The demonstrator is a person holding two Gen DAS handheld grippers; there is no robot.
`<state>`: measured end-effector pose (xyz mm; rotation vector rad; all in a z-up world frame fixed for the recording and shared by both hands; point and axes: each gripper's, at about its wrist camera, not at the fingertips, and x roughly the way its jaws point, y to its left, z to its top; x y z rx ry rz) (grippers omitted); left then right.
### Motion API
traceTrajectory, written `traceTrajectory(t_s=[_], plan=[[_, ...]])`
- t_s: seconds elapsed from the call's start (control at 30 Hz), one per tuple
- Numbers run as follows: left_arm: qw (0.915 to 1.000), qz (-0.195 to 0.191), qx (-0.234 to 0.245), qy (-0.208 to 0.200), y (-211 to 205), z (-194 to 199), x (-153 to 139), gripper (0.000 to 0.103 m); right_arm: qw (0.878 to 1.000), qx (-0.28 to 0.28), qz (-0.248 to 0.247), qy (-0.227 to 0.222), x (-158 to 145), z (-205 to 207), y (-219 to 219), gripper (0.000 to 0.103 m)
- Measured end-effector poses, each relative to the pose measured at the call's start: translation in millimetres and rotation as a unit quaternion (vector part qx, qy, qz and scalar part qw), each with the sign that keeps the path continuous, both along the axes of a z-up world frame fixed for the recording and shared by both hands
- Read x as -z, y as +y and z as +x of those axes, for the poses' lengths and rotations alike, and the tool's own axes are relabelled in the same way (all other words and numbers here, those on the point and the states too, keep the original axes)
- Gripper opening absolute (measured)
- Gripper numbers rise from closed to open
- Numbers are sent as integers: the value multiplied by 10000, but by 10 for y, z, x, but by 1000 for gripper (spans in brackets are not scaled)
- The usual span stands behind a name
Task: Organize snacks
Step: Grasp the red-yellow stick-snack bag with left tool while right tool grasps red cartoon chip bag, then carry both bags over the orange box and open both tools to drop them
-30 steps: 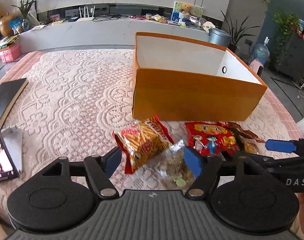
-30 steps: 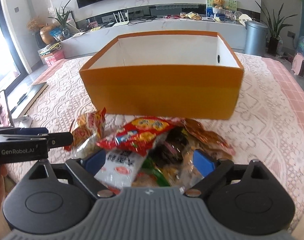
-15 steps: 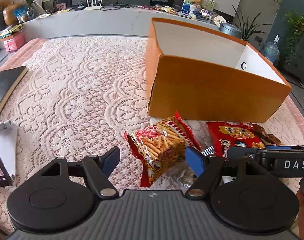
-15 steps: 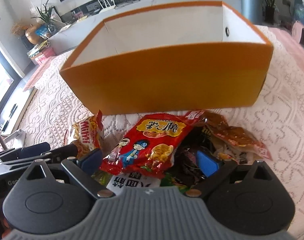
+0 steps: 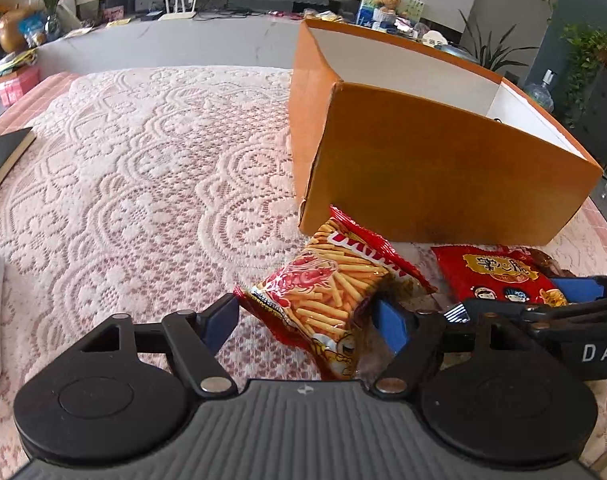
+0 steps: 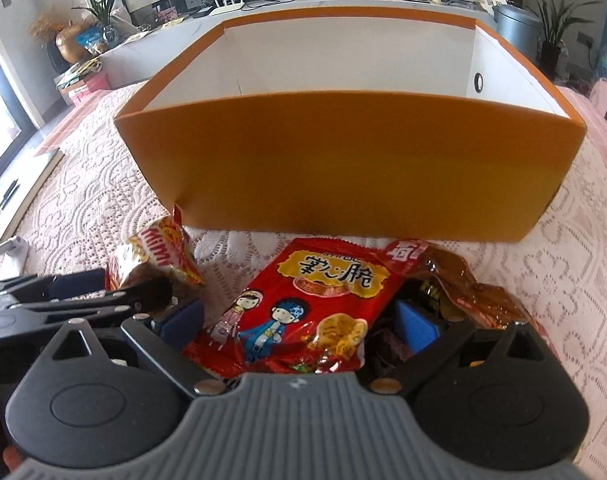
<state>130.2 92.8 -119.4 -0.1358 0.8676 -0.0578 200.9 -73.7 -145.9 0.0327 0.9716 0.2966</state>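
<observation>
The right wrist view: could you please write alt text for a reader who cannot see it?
Open right tongs straddle a red snack packet with cartoon figures, lying atop a small pile of snacks on a lace tablecloth. Directly behind stands an open orange box with white inner walls; the left tongs reach in beside a red-and-yellow packet.

The box (image 6: 351, 176) is positioned on the surface (image 5: 143, 168). The snack packets are located directly in front of it: the fries packet (image 5: 327, 296) at left, the cartoon packet (image 6: 303, 312) to its right.
</observation>
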Motion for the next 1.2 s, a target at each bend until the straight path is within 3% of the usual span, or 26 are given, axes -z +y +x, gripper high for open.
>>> traceTrajectory(t_s=[0.1, 0.33, 0.43, 0.8, 1.2], plan=[[9999, -27, 52, -86, -13, 0, 33, 91, 10000, -48, 11, -62, 2, -11, -12, 94], [9986, 161, 333, -380, -144, -20, 50, 87, 9998, 26, 136, -129, -5, -46, -54, 72], [9976, 280, 435, -463, -211, -19, 62, 87, 9995, 117, 284, -100, -22, -50, -106, 71], [9974, 237, 522, -445, -283, -102, -12, 42, 9975, 251, 655, -26, -150, -114, -249, 70], [9984, -33, 233, -518, -204, -420, -383, 29, 9911, -97, 1323, -107, -500, -345, -433, 70]])
